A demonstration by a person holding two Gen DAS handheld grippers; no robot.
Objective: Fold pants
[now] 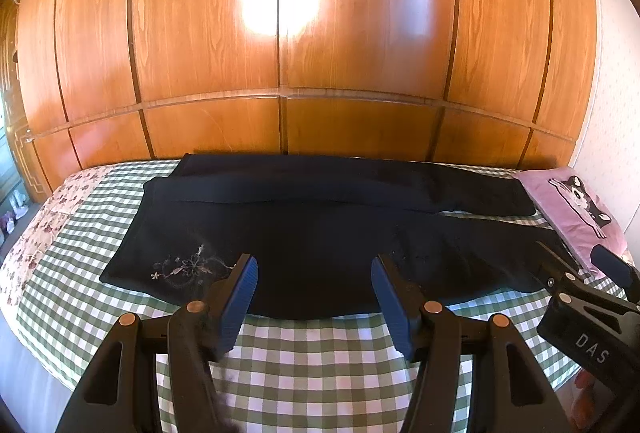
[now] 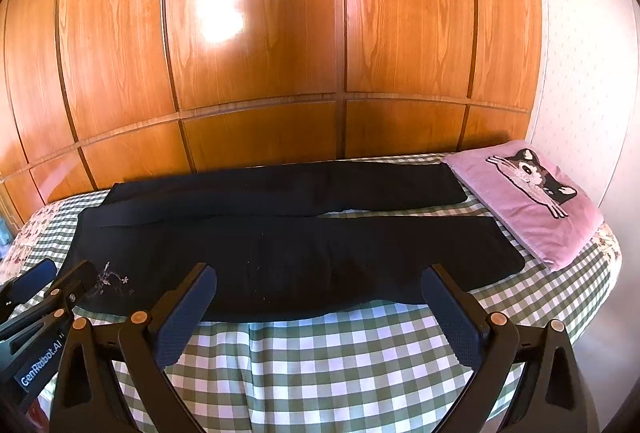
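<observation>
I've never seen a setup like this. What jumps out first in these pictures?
A pair of black pants lies spread flat across a bed with a green checked bedspread, both legs running toward a pink cat pillow at the right end. Behind the bed, glossy wooden wardrobe doors fill the view. In the foreground, the left claw and right claw hang open just short of the pants' near edge, holding nothing.

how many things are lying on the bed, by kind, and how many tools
black pants: 1
pink cat pillow: 1
tools: 2, the left tool and the right tool, both open
total: 4
</observation>
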